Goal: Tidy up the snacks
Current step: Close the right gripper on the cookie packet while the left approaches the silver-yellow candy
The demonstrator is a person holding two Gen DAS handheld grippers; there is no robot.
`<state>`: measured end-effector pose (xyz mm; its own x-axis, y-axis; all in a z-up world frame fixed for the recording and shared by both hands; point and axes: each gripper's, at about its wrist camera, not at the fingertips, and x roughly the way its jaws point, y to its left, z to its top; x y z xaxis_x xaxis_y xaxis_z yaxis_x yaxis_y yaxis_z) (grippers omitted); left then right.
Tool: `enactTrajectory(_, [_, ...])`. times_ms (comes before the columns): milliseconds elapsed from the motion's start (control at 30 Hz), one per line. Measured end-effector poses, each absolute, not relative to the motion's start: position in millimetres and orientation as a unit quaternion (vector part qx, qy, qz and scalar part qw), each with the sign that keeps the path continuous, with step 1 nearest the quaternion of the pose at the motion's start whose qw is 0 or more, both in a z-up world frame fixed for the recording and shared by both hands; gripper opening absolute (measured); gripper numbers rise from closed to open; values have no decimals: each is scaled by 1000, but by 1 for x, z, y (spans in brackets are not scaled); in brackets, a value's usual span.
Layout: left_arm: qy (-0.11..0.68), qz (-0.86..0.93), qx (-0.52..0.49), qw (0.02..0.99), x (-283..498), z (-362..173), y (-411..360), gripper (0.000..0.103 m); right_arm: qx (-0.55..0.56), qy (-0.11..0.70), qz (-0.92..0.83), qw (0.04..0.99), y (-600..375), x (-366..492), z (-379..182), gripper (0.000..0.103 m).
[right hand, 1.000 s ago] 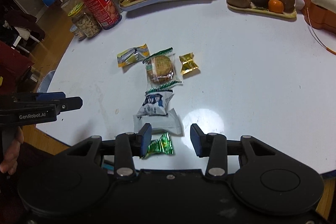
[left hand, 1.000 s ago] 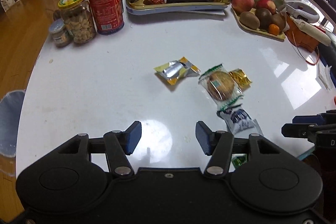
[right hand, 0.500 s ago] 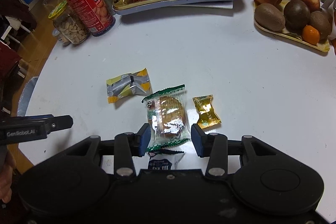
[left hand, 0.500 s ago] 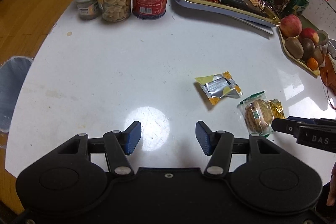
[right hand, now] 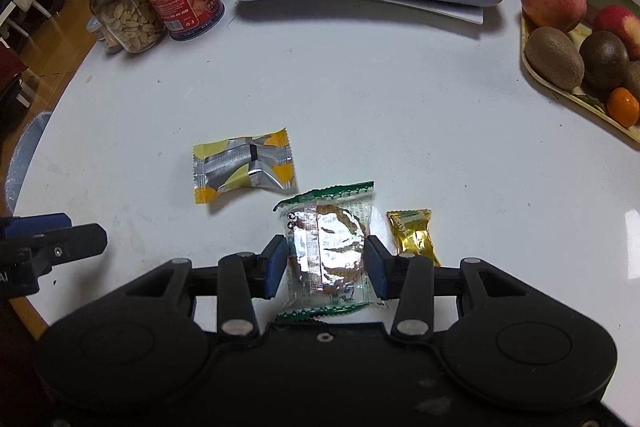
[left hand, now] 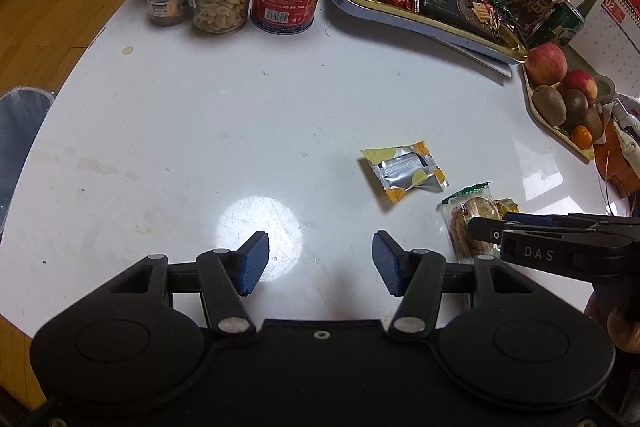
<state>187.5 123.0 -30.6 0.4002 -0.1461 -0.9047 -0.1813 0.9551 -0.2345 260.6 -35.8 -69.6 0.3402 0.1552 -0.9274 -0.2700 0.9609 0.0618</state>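
2 blue pads of the right gripper flank the cookie packet, apparently touching it; its long axis runs near-to-far.

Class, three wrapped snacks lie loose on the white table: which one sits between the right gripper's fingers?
The clear, green-edged biscuit packet lies between the right gripper pads. The yellow-and-silver packet and the small gold candy lie outside them.
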Motion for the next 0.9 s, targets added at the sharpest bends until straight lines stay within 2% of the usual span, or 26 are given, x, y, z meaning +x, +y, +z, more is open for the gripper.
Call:
enactTrajectory(67, [548, 9, -148, 823, 188, -31, 121, 61, -60, 561, 129, 815, -34, 262, -71, 52])
enactTrajectory(233, [547, 7, -141, 825, 188, -31, 118, 61, -73, 566, 126, 811, -29, 263, -79, 55])
enactTrajectory(600, [547, 10, -146, 824, 188, -31, 119, 61, -104, 573, 129, 803, -20, 264, -93, 54])
enactTrajectory(900, [548, 8, -136, 825, 188, -32, 116, 61, -58, 579, 121, 804, -50, 257, -91, 52])
